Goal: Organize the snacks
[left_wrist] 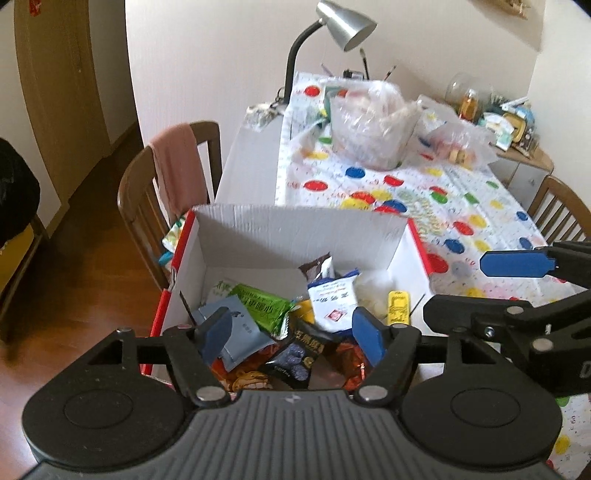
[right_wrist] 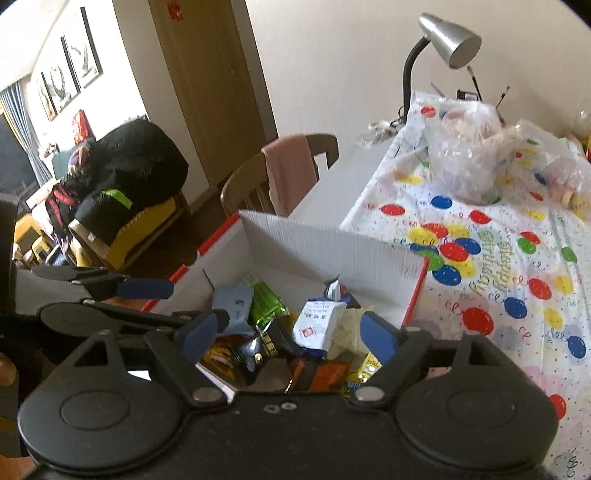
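Note:
A white cardboard box with red edges stands at the table's near corner. It holds several snack packs: a green pack, a white pack, a grey-blue pack, a dark pack and a yellow pack. My left gripper is open and empty above the box's near side. My right gripper is open and empty above the box; it also shows in the left wrist view.
The table wears a balloon-print cloth. Clear plastic bags and a desk lamp stand at the far end. A wooden chair with a pink cloth is left of the box.

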A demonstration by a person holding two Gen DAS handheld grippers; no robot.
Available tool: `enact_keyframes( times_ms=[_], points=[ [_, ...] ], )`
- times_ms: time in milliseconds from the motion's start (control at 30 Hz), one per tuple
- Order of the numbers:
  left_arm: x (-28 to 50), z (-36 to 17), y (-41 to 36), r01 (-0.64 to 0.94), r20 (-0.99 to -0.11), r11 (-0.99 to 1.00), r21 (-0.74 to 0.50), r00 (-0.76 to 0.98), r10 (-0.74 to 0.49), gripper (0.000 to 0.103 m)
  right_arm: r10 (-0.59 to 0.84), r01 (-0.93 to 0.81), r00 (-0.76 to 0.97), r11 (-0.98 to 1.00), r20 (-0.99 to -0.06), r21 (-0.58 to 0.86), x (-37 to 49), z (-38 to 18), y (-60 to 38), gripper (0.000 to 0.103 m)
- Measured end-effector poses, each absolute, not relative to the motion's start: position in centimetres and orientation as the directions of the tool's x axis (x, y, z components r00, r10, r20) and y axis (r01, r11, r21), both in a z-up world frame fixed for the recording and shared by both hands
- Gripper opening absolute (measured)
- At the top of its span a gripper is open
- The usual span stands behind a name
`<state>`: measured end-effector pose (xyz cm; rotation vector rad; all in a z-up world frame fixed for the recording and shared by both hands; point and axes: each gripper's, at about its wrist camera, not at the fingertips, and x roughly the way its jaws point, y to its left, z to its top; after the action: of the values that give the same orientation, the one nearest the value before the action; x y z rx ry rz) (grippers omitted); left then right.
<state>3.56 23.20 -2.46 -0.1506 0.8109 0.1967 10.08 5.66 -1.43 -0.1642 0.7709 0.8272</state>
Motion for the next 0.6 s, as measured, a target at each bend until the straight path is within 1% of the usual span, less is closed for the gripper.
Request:
enact_keyframes(
  times_ms=[167,233,267,367,400,467,600],
  points=[
    [2.4,-1.4,22.6,-0.227,-0.710,0.971,-0.078,0.696,0.106,0.078,0.614,-0.704,0.456,0.692,-0.644,0.160,9.5,-0.8,4.4,0.086],
    [2.0,-1.2,22.3,-0.227,-0.705,0.971,-0.081,0.701,0.105,0.079,0.616,-0.698,0.465,0.697,-0.636,0.165,9.3,-0.5,3.7,0.092],
    [1.8,-1.2,22.2,-0.228,-0.703,0.970,-0.084,0.704,0.104,0.081,0.617,-0.693,0.473,0.701,-0.628,0.167,9.2,-0.4,3.4,0.099],
    [1.1,-0.9,22.1,-0.233,-0.693,0.967,-0.104,0.714,0.098,0.083,0.621,-0.682,0.487,0.710,-0.614,0.178,8.8,0.0,2.4,0.100],
    [0.8,-0.9,22.0,-0.231,-0.689,0.967,-0.112,0.719,0.092,0.084,0.619,-0.677,0.493,0.714,-0.612,0.178,8.6,0.1,2.2,0.103],
    [0.4,-0.7,21.7,-0.233,-0.681,0.964,-0.124,0.727,0.089,0.090,0.618,-0.671,0.501,0.720,-0.606,0.179,8.3,0.1,1.7,0.103],
    [-0.4,-0.3,21.3,-0.236,-0.665,0.961,-0.141,0.742,0.085,0.095,0.619,-0.656,0.512,0.730,-0.595,0.195,7.6,0.2,0.7,0.103]
  ],
)
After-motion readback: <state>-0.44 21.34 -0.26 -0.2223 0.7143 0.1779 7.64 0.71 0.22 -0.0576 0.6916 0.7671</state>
